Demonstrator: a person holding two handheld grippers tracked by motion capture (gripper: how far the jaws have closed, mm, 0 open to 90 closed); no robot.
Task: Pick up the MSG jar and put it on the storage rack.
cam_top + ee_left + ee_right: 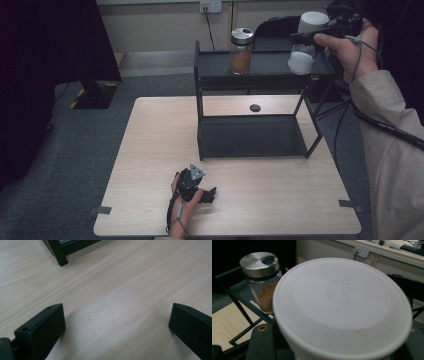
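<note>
Right claw (306, 36) is clenched on a white plastic cylindrical seasoning bottle with a broad white lid (308, 42), held at the far right above the top tier of the black metal two-tier shelf rack (260, 75). In the high view the bottle looks tilted, its lower end just over the right end of the top tier; whether it touches the tier cannot be told. In the right gripper view the white lid (342, 307) sits directly ahead of the camera, with raised lettering on it.

A glass spice jar with a silver metal lid and brown powder (241, 50) stands upright on the same tier, left of the bottle and apart from it.

Left claw (200, 187) is released, jaws wide with nothing between them, resting low over the pale wooden table (150, 150) at its near edge.

Judgement: the step in hand is carrying the bottle at the top tier. To do it well:
- keep the grip firm; the smooth round wall could slip
- bring the bottle upright before setting it down
- stay clear of the glass jar
- watch the tier's raised rim when passing over it
- leave the left claw parked.
</note>
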